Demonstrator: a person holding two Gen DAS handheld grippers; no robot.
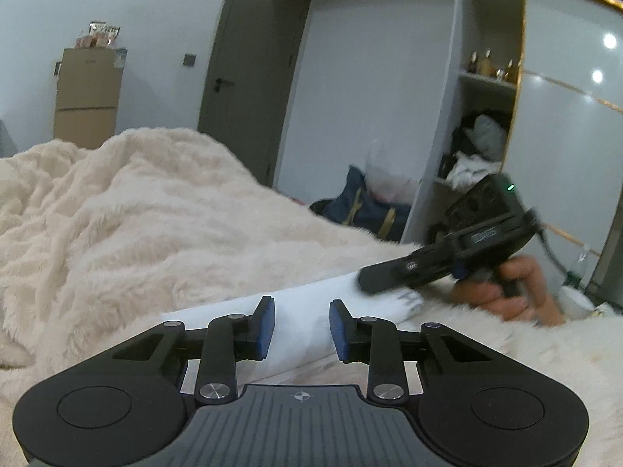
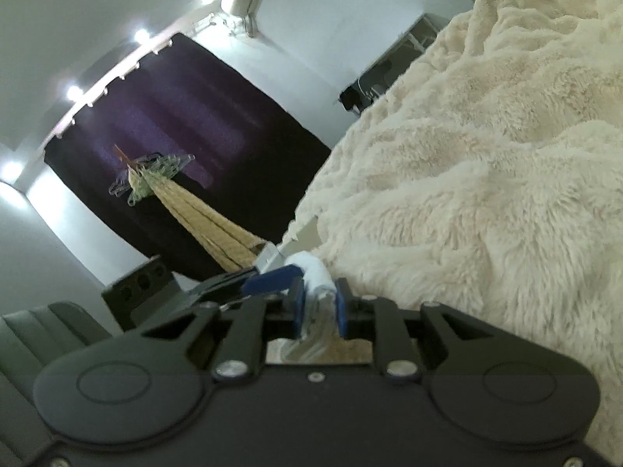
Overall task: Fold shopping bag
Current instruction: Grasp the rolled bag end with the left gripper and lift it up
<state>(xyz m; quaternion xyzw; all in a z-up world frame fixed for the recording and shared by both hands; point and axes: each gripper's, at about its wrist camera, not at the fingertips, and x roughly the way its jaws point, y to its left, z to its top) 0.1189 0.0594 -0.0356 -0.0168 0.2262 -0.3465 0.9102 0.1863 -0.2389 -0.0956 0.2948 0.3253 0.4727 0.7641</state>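
The thin white plastic shopping bag (image 1: 303, 311) is lying as a narrow flattened strip on the fluffy cream blanket (image 1: 155, 210) (partly folded, seemingly); the right gripper (image 2: 317, 303) is pinching one end, the left gripper (image 1: 301, 325) is hovering open.

The left tool (image 1: 298, 327) hovers with jaws apart while the right tool (image 2: 318, 303) is clamped tight.

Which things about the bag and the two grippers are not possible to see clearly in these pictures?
- Bag, left wrist view: near part hidden behind the left gripper; full shape unknown.
- Bag's right end, left wrist view: motion blur and the right gripper cover it; print unreadable.
- Bag, right wrist view: only a bunched bit shows between the right gripper's fingers.
- Hand, left wrist view: blurred, partly behind the blanket.
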